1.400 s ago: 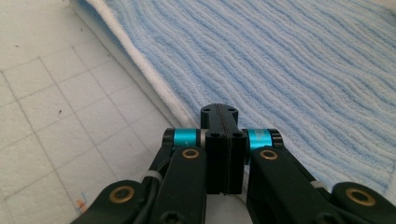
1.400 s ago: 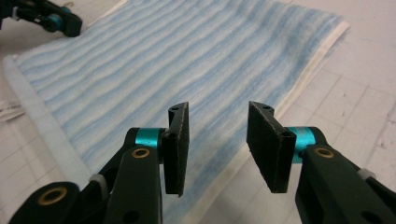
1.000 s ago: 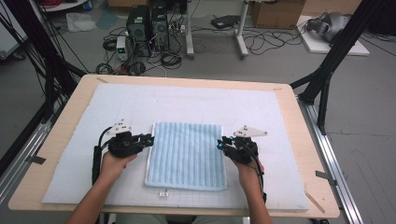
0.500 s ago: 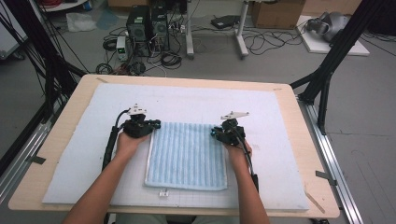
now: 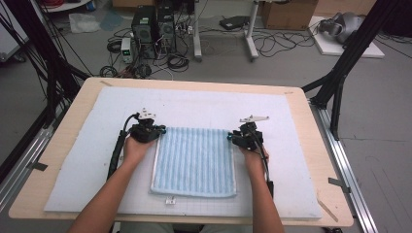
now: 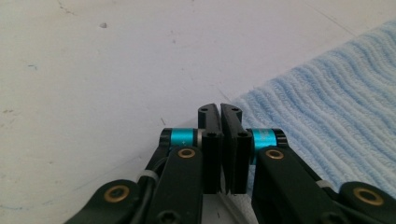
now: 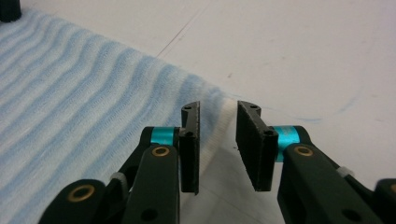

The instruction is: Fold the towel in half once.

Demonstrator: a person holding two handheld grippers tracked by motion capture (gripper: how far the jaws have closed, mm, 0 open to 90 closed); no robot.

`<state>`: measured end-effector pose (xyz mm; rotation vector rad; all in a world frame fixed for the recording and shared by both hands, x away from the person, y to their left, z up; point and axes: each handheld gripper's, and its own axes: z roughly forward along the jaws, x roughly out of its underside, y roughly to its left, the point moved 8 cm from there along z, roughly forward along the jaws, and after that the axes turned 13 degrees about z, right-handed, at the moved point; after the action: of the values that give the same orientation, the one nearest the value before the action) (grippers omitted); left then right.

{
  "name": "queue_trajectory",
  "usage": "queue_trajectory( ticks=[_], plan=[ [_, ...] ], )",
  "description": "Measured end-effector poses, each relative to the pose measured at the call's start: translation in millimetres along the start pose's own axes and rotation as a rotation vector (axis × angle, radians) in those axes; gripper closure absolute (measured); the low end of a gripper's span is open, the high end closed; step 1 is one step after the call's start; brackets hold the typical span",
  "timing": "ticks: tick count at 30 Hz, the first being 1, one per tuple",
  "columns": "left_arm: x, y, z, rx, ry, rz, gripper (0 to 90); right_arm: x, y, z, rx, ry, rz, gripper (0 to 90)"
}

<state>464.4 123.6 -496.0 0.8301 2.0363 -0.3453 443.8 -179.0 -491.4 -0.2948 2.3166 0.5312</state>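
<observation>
A light blue ribbed towel (image 5: pixel 194 162) lies flat on the white mat (image 5: pixel 204 104). My left gripper (image 5: pixel 156 131) rests at the towel's far left corner. In the left gripper view the left gripper (image 6: pixel 219 110) stands shut with a hairline gap that has just widened a little, and the towel (image 6: pixel 327 116) has its corner right at the tips. I cannot tell whether any cloth is pinched. My right gripper (image 5: pixel 231 137) sits at the far right corner. The right gripper (image 7: pixel 218 110) is open, its jaws have just been opening, and the towel (image 7: pixel 70 93) has its white hem between them, untouched.
The mat covers a wooden table (image 5: pixel 73 111) with metal rails along its sides. A small white tag (image 5: pixel 170 200) lies on the mat by the towel's near edge. Black frame legs (image 5: pixel 340 73) and cables stand beyond the table.
Both hands have slid away from the person along the towel's sides, from its middle to its far corners. The towel has stayed flat.
</observation>
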Motion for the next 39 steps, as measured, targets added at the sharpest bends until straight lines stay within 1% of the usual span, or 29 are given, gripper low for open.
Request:
queue_trajectory(
  ticks=[1, 2, 3, 4, 5, 6, 7, 8, 9, 10, 11, 12, 14, 15, 16, 17, 18, 20, 21, 23, 25, 27, 29, 33, 35, 37, 39],
  plan=[
    [-0.6, 1.2, -2.1, 0.01, -0.017, -0.016, 79.2, -0.9, -1.3, -3.2, -0.004, -0.011, -0.003, 64.8],
    [-1.9, 1.8, -4.6, 0.021, -0.035, -0.027, 75.3, -2.0, -2.6, -7.8, -0.007, -0.028, 0.004, 59.5],
    [-3.9, 2.7, -7.8, 0.023, -0.057, -0.028, 70.7, -2.8, -4.2, -12.2, 0.005, -0.04, 0.004, 54.6],
    [-7.0, 2.3, -11.8, 0.03, -0.092, -0.034, 66.1, -3.6, -5.7, -16.3, 0.016, -0.049, -0.004, 49.0],
    [-10.4, 1.9, -16.4, 0.039, -0.132, -0.041, 64.8, -4.7, -6.5, -20.6, 0.022, -0.06, -0.003, 42.4],
    [-13.7, 1.0, -21.3, 0.055, -0.17, -0.051, 61.7, -6.1, -7.4, -25.3, 0.03, -0.075, -0.002, 36.7],
    [-16.9, -0.7, -27.1, 0.084, -0.207, -0.069, 57.3, -7.6, -7.7, -30.4, 0.032, -0.094, -0.001, 31.6],
    [-18.5, -2.1, -30.3, 0.108, -0.223, -0.081, 53.1, -8.4, -7.1, -36.4, 0.025, -0.109, -0.005, 28.9],
    [-20.6, -3.6, -34.6, 0.125, -0.239, -0.084, 48.9, -8.2, -6.6, -40.0, 0.02, -0.115, -0.013, 28.4],
    [-22.2, -5.0, -37.6, 0.128, -0.254, -0.083, 43.8, -7.3, -5.1, -45.1, 0.012, -0.121, -0.025, 25.8],
    [-23.3, -5.8, -40.4, 0.123, -0.268, -0.077, 38.9, -6.6, -4.5, -48.5, 0.01, -0.126, -0.037, 22.5],
    [-23.7, -6.9, -42.3, 0.126, -0.276, -0.073, 34.5, -5.9, -4.1, -51.9, 0.01, -0.132, -0.049, 20.8],
    [-23.1, -8.9, -46.2, 0.127, -0.284, -0.079, 27.3, -4.1, -2.3, -57.3, -0.001, -0.14, -0.064, 18.2],
    [-22.5, -10.7, -48.1, 0.139, -0.287, -0.072, 22.0, -3.4, -1.9, -59.8, -0.003, -0.144, -0.074, 16.7],
    [-22.6, -11.5, -49.9, 0.142, -0.298, -0.07, 17.2, -2.9, -1.9, -62.4, -0.008, -0.151, -0.083, 14.5],
    [-22.4, -12.8, -53.0, 0.15, -0.313, -0.063, 17.8, -2.1, -1.5, -64.0, -0.011, -0.148, -0.081, 12.4],
    [-22.3, -13.7, -55.5, 0.154, -0.324, -0.062, 18.1, -1.7, -1.5, -66.2, -0.012, -0.154, -0.088, 11.7],
    [-21.3, -15.2, -61.1, 0.162, -0.342, -0.045, 18.1, -0.3, -1.2, -70.2, -0.017, -0.157, -0.103, 11.7],
    [-20.5, -15.2, -64.0, 0.155, -0.347, -0.033, 18.1, 0.4, -1.1, -72.2, -0.015, -0.16, -0.112, 11.6],
    [-19.6, -16.5, -69.4, 0.155, -0.359, -0.025, 18.1, 2.1, -0.3, -76.1, -0.019, -0.167, -0.122, 11.1],
    [-18.6, -17.6, -74.6, 0.152, -0.362, -0.008, 18.8, 3.2, 1.6, -79.9, -0.03, -0.177, -0.131, 11.0],
    [-19.1, -19.1, -79.1, 0.156, -0.37, -0.005, 18.8, 3.9, 4.0, -82.8, -0.039, -0.184, -0.14, 11.0],
    [-20.0, -19.5, -83.8, 0.149, -0.377, 0.008, 18.8, 3.4, 7.3, -86.2, -0.049, -0.199, -0.137, 11.0],
    [-22.4, -18.3, -90.7, 0.132, -0.407, 0.033, 19.0, 2.3, 9.0, -87.0, -0.047, -0.206, -0.14, 11.0],
    [-22.2, -17.7, -90.8, 0.129, -0.408, 0.03, 19.0, 2.6, 9.0, -86.0, -0.05, -0.2, -0.133, 11.0],
    [-21.7, -17.2, -90.6, 0.118, -0.402, 0.039, 19.0, 2.4, 9.0, -85.2, -0.051, -0.197, -0.132, 11.0],
    [-21.0, -16.5, -91.4, 0.115, -0.392, 0.032, 19.1, 2.2, 9.9, -86.0, -0.052, -0.195, -0.13, 11.0]
  ],
)
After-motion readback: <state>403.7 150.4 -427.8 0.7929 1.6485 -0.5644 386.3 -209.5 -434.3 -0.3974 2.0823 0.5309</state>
